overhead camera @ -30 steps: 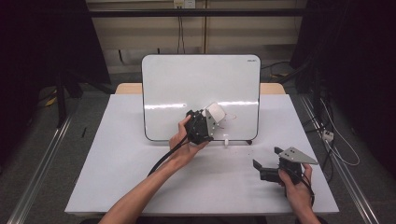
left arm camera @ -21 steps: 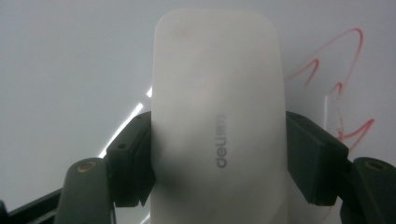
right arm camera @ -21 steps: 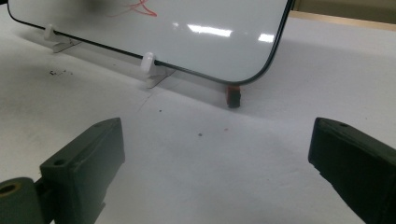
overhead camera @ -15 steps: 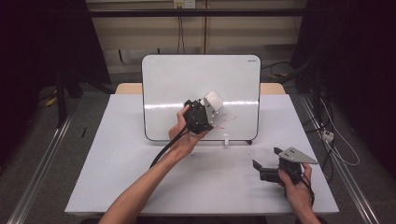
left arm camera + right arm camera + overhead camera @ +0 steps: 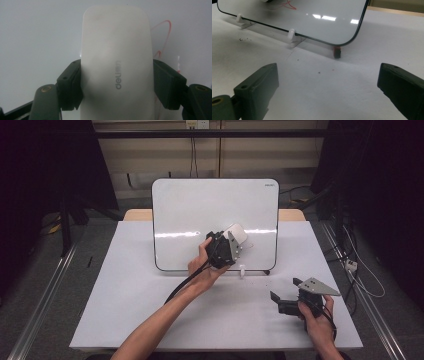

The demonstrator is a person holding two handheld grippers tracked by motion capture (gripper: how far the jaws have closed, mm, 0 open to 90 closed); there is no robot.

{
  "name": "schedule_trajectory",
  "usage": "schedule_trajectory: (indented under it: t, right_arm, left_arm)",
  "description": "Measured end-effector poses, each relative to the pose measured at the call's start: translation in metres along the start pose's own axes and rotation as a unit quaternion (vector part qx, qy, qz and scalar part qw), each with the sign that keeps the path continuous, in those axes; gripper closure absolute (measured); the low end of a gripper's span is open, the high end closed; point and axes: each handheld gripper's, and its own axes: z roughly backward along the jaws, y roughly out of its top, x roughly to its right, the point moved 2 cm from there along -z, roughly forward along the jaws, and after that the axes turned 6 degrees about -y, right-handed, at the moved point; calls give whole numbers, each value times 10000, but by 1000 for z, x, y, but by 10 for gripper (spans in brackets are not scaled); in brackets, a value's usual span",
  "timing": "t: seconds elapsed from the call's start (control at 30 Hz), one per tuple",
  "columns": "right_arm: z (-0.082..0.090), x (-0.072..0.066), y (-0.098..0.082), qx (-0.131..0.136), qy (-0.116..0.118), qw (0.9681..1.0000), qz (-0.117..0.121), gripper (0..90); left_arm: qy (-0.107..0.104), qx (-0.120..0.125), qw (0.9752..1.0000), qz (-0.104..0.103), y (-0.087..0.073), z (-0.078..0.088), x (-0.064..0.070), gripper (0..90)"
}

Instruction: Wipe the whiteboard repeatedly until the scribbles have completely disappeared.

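Currently my left gripper (image 5: pixel 234 241) has its fingers (image 5: pixel 70 85) clamped on the white eraser (image 5: pixel 117 62), which sits between them, pressed flat against the whiteboard (image 5: pixel 200 210) beside red marks (image 5: pixel 163 37). My right gripper (image 5: pixel 286 296) rests on the table (image 5: pixel 125 285), fingers (image 5: pixel 259 87) wide apart, nothing between.

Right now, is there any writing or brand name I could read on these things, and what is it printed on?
"deli": grey brand lettering along the white whiteboard eraser, which the left gripper is clamped on.
A small dark mark in the top right corner of the whiteboard: too small to read.
Red marker strokes on the whiteboard beside the eraser: a scribble, not letters.
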Motion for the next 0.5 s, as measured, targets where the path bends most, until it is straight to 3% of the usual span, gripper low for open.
schedule_trajectory:
  t: [0.13, 0.27, 0.5]
  right_arm:
    - [0, 0, 0, -8, -11, 10000, 1, 34]
    - [1, 0, 0, -11, -10, 10000, -4, 34]
    - [0, -1, 0, -43, -8, 10000, -21, 35]
  left_arm:
    - [-69, 11, 9999, -139, -4, 0, 9, 311]
    - [-187, 19, 9998, -38, -10, 0, 19, 309]
    - [-331, -58, 9992, -226, -16, 1, 32, 307]
